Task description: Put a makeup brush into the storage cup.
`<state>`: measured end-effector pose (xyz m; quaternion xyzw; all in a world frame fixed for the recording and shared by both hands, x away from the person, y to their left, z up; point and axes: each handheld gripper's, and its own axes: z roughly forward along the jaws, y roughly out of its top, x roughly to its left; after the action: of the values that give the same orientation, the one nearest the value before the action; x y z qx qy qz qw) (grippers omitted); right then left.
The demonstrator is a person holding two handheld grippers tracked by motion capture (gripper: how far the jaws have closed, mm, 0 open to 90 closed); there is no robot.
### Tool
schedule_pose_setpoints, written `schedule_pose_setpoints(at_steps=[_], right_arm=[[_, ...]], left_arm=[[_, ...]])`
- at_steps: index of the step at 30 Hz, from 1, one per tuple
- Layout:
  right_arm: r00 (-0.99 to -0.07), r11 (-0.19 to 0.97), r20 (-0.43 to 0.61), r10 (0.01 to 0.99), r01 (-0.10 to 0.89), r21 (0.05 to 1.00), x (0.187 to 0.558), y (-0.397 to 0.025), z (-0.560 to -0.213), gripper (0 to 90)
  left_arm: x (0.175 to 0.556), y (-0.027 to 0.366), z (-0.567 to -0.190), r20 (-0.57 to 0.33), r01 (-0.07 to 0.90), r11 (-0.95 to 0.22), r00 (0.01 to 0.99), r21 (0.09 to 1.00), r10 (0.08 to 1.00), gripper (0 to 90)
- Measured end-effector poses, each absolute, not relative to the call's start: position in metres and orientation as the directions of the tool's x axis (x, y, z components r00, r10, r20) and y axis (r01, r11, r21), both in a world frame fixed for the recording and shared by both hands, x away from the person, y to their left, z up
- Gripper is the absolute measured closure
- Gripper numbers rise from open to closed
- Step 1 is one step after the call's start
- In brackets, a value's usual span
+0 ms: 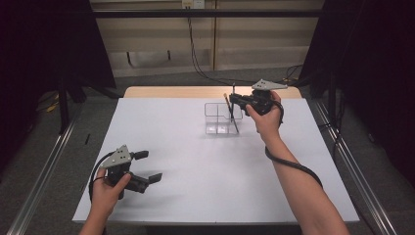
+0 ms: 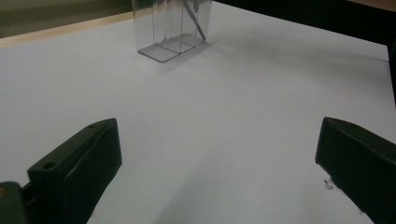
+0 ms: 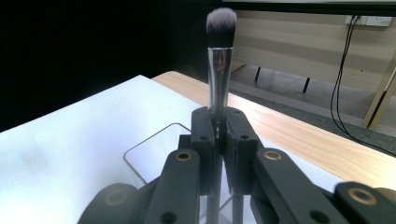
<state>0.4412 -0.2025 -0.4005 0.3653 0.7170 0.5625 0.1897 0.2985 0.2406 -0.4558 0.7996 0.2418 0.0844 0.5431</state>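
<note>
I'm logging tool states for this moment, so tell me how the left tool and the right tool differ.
The left tool has its jaws spread wide with nothing between them; the right tool is shut on a makeup brush. The left tool sits low near the table's near edge; the right tool is at the far side, over the clear organizer. Both are black, hand-held, two-jawed and topped by a grey plate.

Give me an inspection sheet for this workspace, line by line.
Surface: white table top, bare apart from the holder.
Job's things: clear plastic compartment holder upright at the far side; grey-bristled makeup brush with silver ferrule held upright above it.
Clutter: nothing seen.
Grippers: right gripper shut on the brush; left gripper open, jaws apart, near the front left.
Cables: black cable along the right forearm; wall cables behind.
Surroundings: grey floor, dark curtains.
</note>
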Motion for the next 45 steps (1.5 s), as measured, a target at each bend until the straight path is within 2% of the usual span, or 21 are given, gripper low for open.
schedule_pose_setpoints(at_steps=[18, 26, 28, 34, 45], right_arm=[[-0.668, 0.104, 0.145, 0.73, 0.318, 0.943, 0.439, -0.203, -0.405, 82.6], [-0.688, 0.086, 0.142, 0.712, 0.286, 0.954, 0.43, -0.198, -0.401, 46.0], [-0.685, 0.071, 0.145, 0.714, 0.276, 0.958, 0.427, -0.2, -0.4, 39.6], [-0.695, 0.067, 0.149, 0.704, 0.273, 0.96, 0.419, -0.204, -0.4, 28.1], [-0.726, 0.1, 0.133, 0.674, 0.268, 0.958, 0.405, -0.204, -0.405, 19.1]], left_arm=[[0.301, 0.242, -0.457, -0.127, 0.295, -0.296, 0.87, 0.909, 0.476, 0.4], [0.301, 0.241, -0.456, -0.127, 0.293, -0.295, 0.871, 0.91, 0.475, 0.4], [0.3, 0.239, -0.456, -0.135, 0.298, -0.287, 0.869, 0.91, 0.476, 0.4], [0.301, 0.238, -0.456, -0.13, 0.296, -0.292, 0.87, 0.91, 0.475, 0.4], [0.303, 0.236, -0.455, -0.122, 0.288, -0.295, 0.873, 0.911, 0.472, 0.4]])
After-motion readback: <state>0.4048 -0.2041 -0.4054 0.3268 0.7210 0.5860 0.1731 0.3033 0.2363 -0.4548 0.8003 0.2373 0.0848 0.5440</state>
